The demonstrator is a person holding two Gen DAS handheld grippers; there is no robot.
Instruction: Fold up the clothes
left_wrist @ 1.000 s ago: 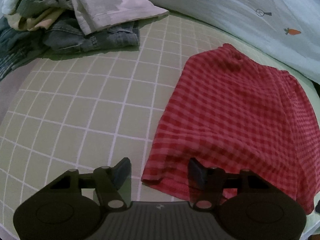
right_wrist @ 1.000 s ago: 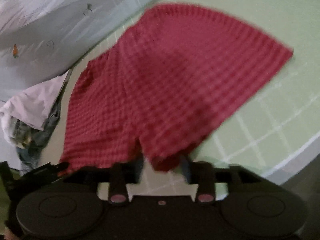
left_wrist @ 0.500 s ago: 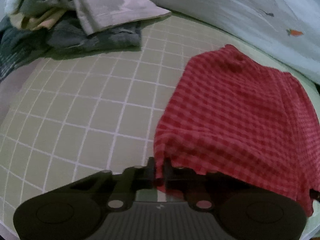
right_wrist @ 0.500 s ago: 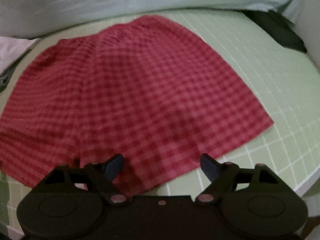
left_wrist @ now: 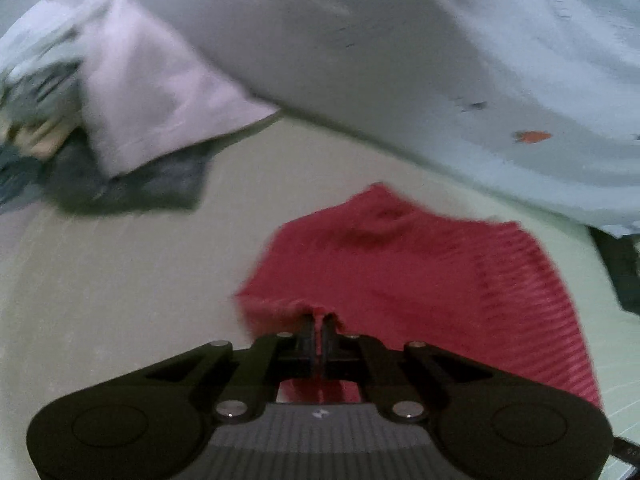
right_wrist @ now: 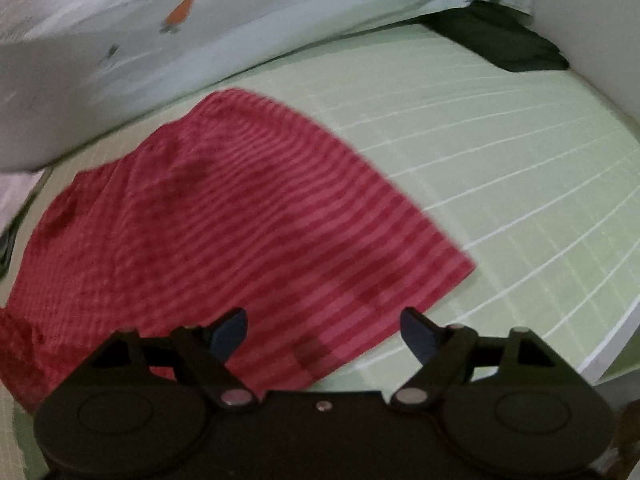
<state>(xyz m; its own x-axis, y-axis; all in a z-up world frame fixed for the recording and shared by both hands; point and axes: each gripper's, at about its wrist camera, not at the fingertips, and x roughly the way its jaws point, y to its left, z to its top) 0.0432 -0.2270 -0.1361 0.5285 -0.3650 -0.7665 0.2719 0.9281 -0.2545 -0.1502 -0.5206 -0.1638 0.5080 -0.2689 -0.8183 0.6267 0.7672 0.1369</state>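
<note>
Red checked shorts (right_wrist: 224, 216) lie spread on the green gridded sheet (right_wrist: 500, 152). My left gripper (left_wrist: 318, 320) is shut on the near hem of the shorts (left_wrist: 400, 272) and holds it lifted and bunched. My right gripper (right_wrist: 324, 330) is open and empty, its fingertips just above the near right edge of the shorts. Both views are motion-blurred.
A pile of clothes, white (left_wrist: 152, 96) over dark denim (left_wrist: 152, 184), sits at the far left. A pale blue quilt with carrot prints (left_wrist: 480, 60) runs along the back. A dark garment (right_wrist: 504, 40) lies at the far right corner. The bed's edge (right_wrist: 612, 340) is at right.
My left gripper closed on the shorts' near hem, then lifted it and carried it forward. My right gripper let go of the hem, opened, and now hovers over the near right edge.
</note>
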